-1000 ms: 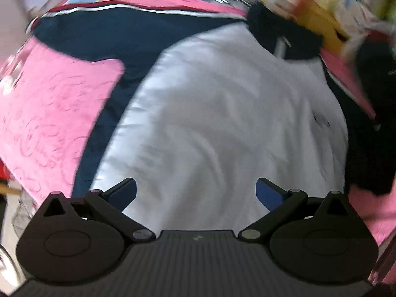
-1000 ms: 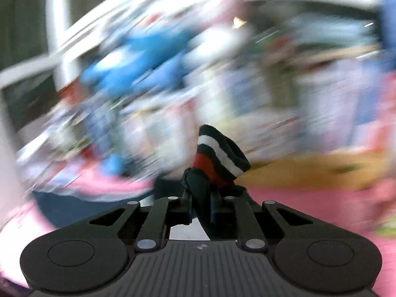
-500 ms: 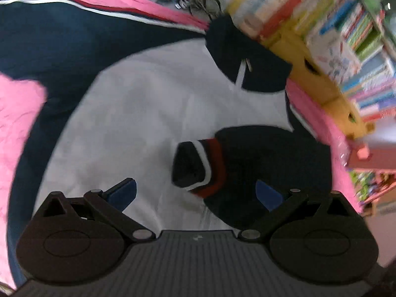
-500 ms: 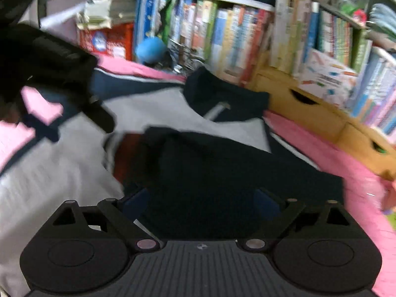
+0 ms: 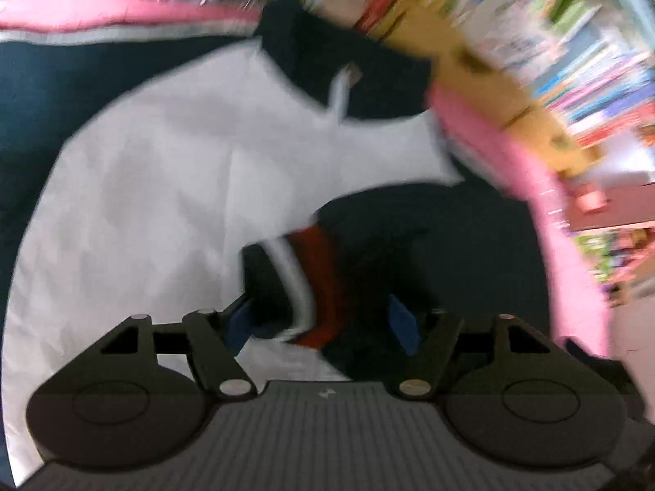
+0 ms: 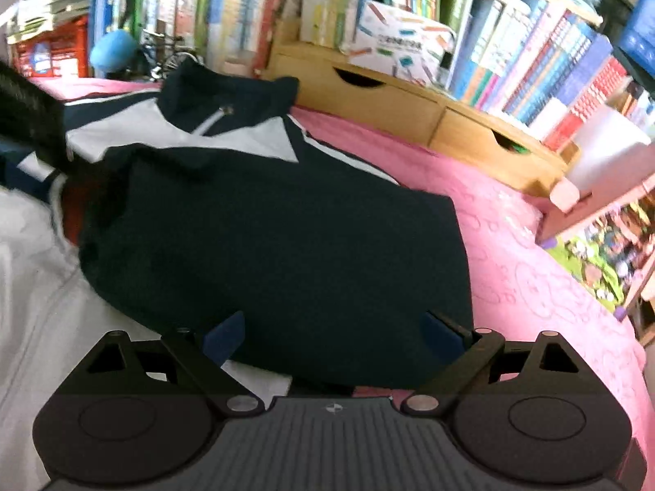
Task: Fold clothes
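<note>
Currently listed: navy-and-white zip-collared fabric jacket point(image 6: 229, 131) on pink patterned bedspread point(image 6: 532, 253).
Left gripper point(image 5: 323, 323), jaws just closing, straddled the striped navy, white and red cuff point(image 5: 303, 282); pad contact blurred, unclear. Right gripper point(image 6: 331, 335) stood wide open, empty, over the folded-in navy sleeve point(image 6: 278, 245).

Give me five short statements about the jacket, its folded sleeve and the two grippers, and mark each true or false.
1. The jacket lies on a pink cover. True.
2. The navy sleeve is folded over the white body. True.
3. The right gripper grips the striped cuff. False: it is open, holding nothing.
4. The cuff sits between the left gripper's fingers. True.
5. The collar is red. False: navy.
</note>
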Motion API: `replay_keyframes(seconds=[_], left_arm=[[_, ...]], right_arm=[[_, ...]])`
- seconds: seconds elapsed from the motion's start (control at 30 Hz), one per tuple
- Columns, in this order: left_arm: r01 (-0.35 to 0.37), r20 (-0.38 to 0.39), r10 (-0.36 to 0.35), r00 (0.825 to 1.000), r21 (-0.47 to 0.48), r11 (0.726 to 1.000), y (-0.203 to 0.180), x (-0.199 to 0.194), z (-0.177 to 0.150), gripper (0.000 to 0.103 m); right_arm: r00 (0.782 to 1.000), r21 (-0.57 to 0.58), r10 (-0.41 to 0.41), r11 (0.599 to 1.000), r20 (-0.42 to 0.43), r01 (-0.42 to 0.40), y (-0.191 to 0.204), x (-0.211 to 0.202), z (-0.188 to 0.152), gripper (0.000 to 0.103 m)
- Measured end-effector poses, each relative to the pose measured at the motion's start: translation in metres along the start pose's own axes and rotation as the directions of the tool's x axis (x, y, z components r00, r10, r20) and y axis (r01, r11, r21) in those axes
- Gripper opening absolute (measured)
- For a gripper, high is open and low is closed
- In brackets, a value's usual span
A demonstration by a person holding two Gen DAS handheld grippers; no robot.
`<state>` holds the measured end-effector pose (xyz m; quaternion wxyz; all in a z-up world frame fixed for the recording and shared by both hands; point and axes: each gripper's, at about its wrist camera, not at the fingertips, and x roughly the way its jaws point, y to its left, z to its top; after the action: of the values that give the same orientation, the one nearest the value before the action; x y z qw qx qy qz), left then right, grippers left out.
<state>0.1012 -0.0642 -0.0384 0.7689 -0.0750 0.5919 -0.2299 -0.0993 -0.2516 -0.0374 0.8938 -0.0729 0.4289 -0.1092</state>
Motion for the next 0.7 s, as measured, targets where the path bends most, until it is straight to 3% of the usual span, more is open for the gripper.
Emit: replay_keyframes(seconds=[0.03,0.07,0.13,0.2,0.23,0.43,0.53,0.7], left_arm=[[-0.002,0.03,0.002,1.0,0.002,1.0,-0.002,-0.001,0.001,0.041],[-0.005,0.053,0.004,0.999,0.02,1.0,-0.005,-0.005,0.004,0.039],[-0.023,0.116,0.016,0.993,0.059,0.998,-0.009,-0.021,0.014,0.014],[-0.044,0.189,0.027,0.982,0.086,0.995,-0.007,-0.039,0.026,0.012],[-0.059,0.228,0.038,0.973,0.087,0.994,-0.002,-0.05,0.034,0.002],[-0.18,0.348,0.147,0.926,0.063,0.982,0.036,-0.074,0.082,0.003],[-0.233,0.334,0.207,0.92,0.04,0.972,0.057,-0.066,0.092,0.003],[-0.279,0.254,0.265,0.93,0.019,0.96,0.079,-0.039,0.09,0.007]], right_arm=[[1.0,0.001,-0.003,1.0,-0.003,0.003,-0.001,0.002,0.0,0.094],[1.0,0.001,-0.005,1.0,-0.006,0.005,-0.001,0.003,-0.001,0.094],[1.0,-0.006,-0.017,1.0,0.0,0.017,-0.001,0.005,-0.001,0.094],[0.999,-0.013,-0.03,0.999,0.013,0.031,-0.001,0.005,-0.001,0.094],[0.999,-0.014,-0.035,0.999,0.021,0.035,-0.001,0.005,0.0,0.094],[0.997,-0.008,-0.057,0.998,0.044,0.057,-0.005,0.01,0.004,0.094],[0.998,-0.017,-0.064,0.998,0.021,0.064,-0.004,0.024,0.004,0.094],[0.991,-0.08,-0.134,0.988,0.007,0.135,0.001,0.044,0.004,0.094]])
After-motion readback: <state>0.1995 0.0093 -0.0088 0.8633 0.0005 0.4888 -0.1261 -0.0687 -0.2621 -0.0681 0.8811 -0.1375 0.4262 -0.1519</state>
